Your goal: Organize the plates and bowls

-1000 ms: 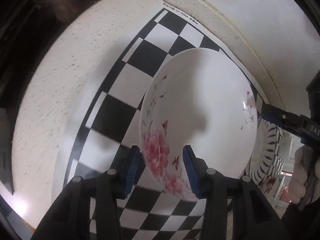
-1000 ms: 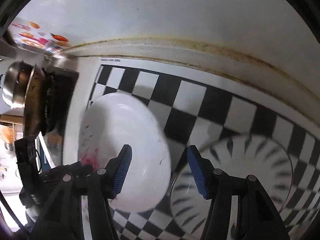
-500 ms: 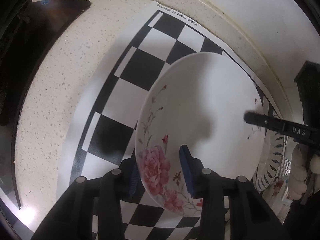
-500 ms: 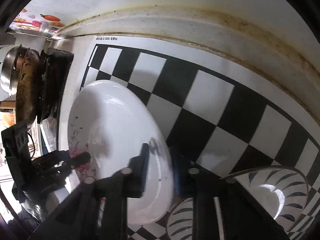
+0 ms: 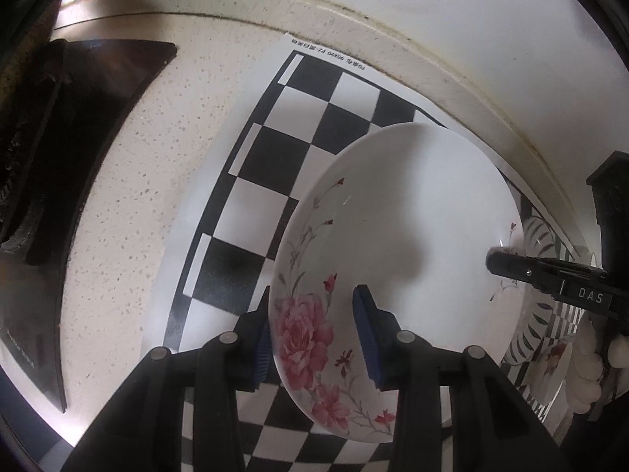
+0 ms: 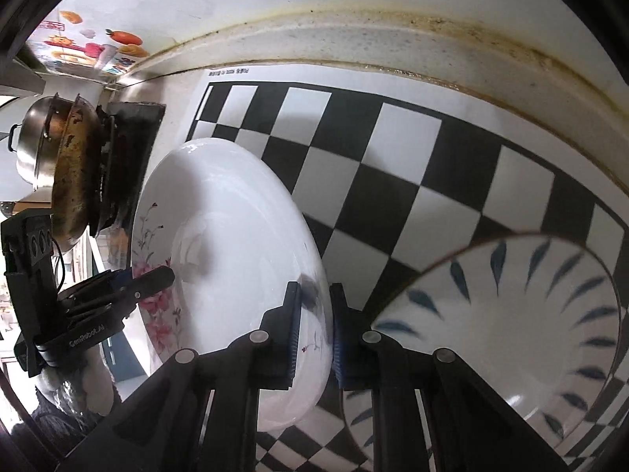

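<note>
A white plate with pink flowers [image 5: 401,212] is held above the black-and-white checkered mat [image 5: 298,126]. My left gripper [image 5: 314,338] is shut on its near rim by the big pink flower. My right gripper [image 6: 314,330] is shut on the opposite rim of the same plate [image 6: 228,244]; it also shows in the left wrist view [image 5: 511,265]. The left gripper shows in the right wrist view [image 6: 153,277]. A bowl with blue leaf marks [image 6: 523,314] sits on the mat just right of the plate, partly hidden behind it in the left wrist view [image 5: 538,232].
A dark stove [image 5: 78,126] lies left of the mat, with a metal pot and a worn pan [image 6: 59,165] on it. The wall and its stained edge [image 6: 393,39] run behind the mat. Another small flowered dish [image 5: 554,362] shows at far right.
My right gripper has closed on the plate's far rim. The plate has lifted and tilted with both grippers on it. The striped bowl now lies closer on the right.
</note>
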Motion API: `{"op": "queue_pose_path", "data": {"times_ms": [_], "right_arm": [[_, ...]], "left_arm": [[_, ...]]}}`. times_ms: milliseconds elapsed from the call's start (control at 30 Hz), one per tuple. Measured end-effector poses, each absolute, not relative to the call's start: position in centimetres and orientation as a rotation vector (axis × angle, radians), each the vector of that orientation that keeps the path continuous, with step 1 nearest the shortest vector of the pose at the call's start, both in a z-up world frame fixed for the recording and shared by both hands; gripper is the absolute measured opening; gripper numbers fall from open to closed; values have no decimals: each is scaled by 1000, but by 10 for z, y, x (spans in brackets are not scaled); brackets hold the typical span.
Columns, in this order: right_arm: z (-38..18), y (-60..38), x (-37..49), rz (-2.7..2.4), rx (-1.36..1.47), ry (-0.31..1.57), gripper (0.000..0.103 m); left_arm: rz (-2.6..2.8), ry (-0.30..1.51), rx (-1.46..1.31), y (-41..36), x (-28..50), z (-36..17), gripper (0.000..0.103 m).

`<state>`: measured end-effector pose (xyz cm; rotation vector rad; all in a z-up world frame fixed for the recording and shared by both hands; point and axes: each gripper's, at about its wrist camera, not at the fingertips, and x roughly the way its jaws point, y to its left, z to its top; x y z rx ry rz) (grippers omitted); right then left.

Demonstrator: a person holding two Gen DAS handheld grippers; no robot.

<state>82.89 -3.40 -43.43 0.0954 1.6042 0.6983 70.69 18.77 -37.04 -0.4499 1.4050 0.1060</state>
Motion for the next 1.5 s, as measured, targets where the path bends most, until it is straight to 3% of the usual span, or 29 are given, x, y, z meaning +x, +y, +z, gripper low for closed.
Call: {"op": "queue_pose_path", "data": {"times_ms": [433,733,1133,1500], "right_arm": [[-388,-116,747,658,274,1558,16],[-387,-195,663,549,359,1559,16],[-405,-269,565,434,510,1555,16],[-430,-287,534,355,515,1583,16]], "left_arm": [[47,1417,-383,159,658,-327,34],[-74,1421,-246,96,636,-308,34],[-191,1523,-106,13,606,-343,34],[-225,1587,-15,-27,584,-366,35]]}}
